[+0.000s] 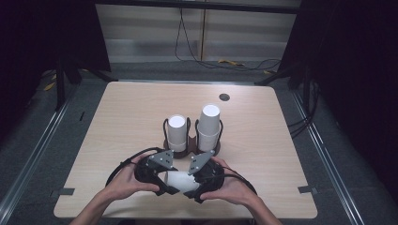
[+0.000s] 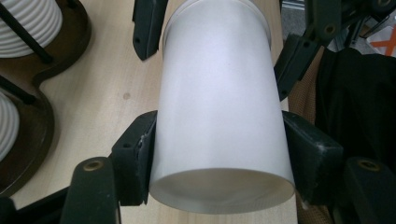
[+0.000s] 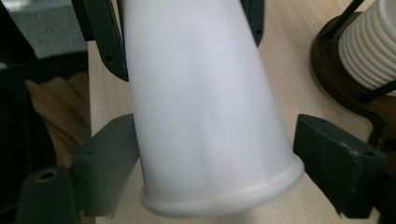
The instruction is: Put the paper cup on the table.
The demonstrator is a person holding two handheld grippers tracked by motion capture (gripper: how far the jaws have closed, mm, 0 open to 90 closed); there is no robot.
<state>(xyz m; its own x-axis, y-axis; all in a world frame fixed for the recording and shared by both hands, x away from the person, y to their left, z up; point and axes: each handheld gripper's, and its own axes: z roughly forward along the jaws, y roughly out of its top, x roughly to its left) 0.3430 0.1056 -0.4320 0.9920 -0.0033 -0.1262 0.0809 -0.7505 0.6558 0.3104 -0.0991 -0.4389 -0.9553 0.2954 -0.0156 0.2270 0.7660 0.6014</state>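
Cup stacks (image 1: pixel 209 124) in holder (image 1: pixel 191 146)

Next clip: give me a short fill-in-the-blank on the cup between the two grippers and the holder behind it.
1. The left gripper is ____ on the white cup.
2. The right gripper has its jaws ____, with a gap showing beside the cup's rim.
3. The dark holder on the table carries ____ stacks of white cups.
4. The taller stack stands on the ____ side in the high view.

Missing words: shut; open; two; right
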